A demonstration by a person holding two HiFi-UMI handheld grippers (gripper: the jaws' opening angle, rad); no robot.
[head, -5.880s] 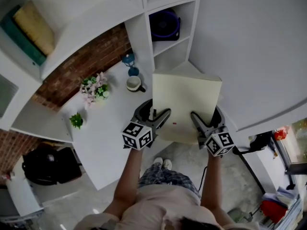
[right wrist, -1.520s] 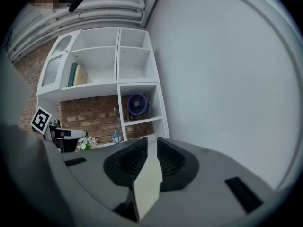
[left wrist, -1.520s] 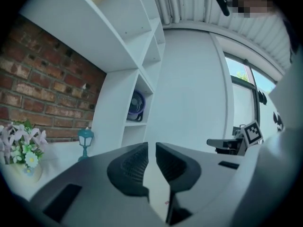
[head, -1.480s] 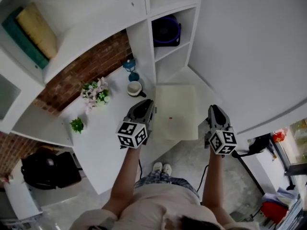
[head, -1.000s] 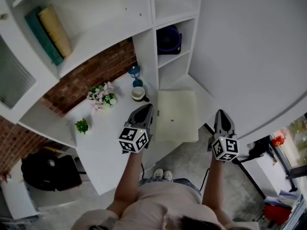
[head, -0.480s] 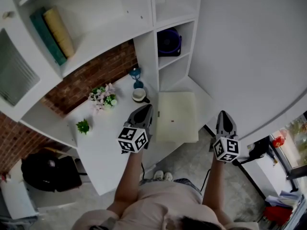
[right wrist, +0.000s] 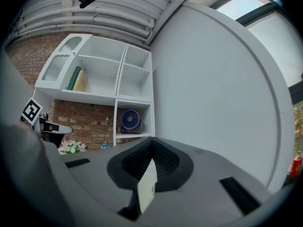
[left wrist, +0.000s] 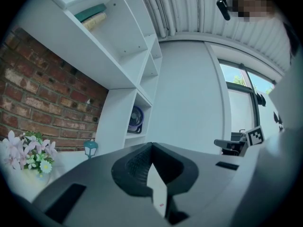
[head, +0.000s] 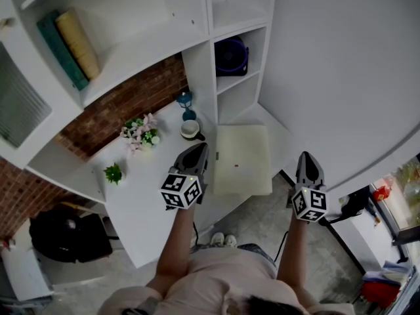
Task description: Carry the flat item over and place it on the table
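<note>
Cream panel lies at the table's front edge; seems thin, stiff, light; I'd pinch its sides. Left claw and right claw clenched, empty.

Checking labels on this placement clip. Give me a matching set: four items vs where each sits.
Items:
1 board
2 fan
3 books
4 mug

Places:
A on the top shelf
B in the cubby
C lying flat on the table
D beside the lantern

Pairs: 1-C, 2-B, 3-A, 4-D
</note>
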